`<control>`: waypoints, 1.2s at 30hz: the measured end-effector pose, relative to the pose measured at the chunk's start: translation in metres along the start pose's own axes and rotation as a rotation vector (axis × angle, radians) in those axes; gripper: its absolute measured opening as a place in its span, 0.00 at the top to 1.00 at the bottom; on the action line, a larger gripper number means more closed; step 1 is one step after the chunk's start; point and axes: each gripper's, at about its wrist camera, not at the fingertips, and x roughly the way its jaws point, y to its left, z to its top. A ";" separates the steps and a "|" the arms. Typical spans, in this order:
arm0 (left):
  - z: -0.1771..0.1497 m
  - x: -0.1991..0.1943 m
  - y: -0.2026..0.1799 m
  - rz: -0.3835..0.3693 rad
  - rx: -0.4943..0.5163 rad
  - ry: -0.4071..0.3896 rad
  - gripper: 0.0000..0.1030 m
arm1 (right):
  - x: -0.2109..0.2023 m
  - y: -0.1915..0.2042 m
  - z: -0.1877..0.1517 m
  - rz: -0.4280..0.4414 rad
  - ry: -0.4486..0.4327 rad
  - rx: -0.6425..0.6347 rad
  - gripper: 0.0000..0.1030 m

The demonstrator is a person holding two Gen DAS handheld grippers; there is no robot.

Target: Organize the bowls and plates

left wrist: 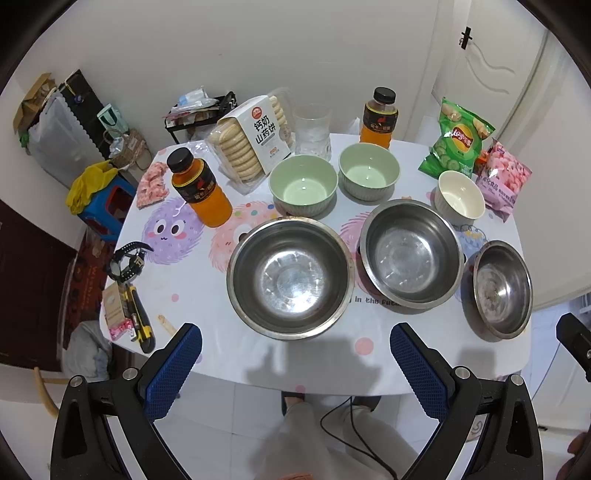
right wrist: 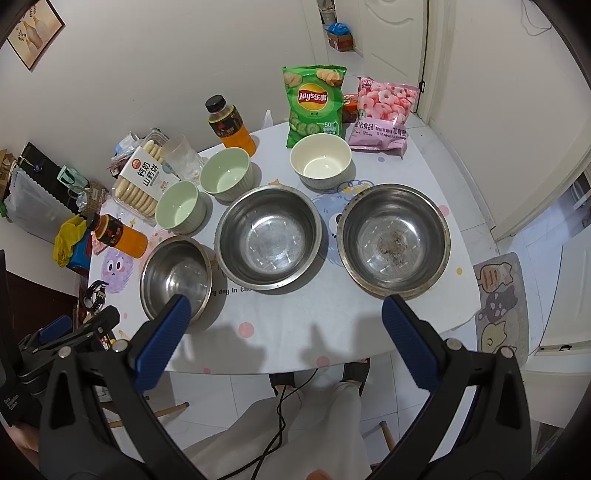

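Left wrist view shows the left tool [left wrist: 295, 354] wide open and empty, near the nearest steel bowl [left wrist: 290, 277] on the bench [left wrist: 207, 354]. Right tool [right wrist: 282, 317] is likewise open, empty. Steel bowls look light, rigid, slippery; the rim seems the best hold.

White walls [left wrist: 258, 44]; white panelled door [left wrist: 491, 74] far right. Framed picture [right wrist: 35, 31] on left wall. White tiled floor [right wrist: 546, 266], cat-print mat [right wrist: 498, 299] right. Blue stool [left wrist: 107, 206], black rack [left wrist: 199, 114] far left. Table [left wrist: 280, 354] centre.

left steel bowl [right wrist: 176, 277] partly hidden by finger [right wrist: 162, 341]
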 end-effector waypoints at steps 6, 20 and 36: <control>0.000 0.000 -0.001 0.002 -0.002 0.002 0.00 | 0.002 0.001 -0.001 -0.001 0.001 0.000 0.00; 0.000 0.001 0.000 0.002 -0.005 0.008 0.00 | 0.005 0.003 -0.001 -0.005 0.006 0.002 0.00; 0.002 0.002 -0.001 0.003 -0.004 0.009 0.00 | 0.005 0.003 0.001 -0.005 0.009 0.001 0.00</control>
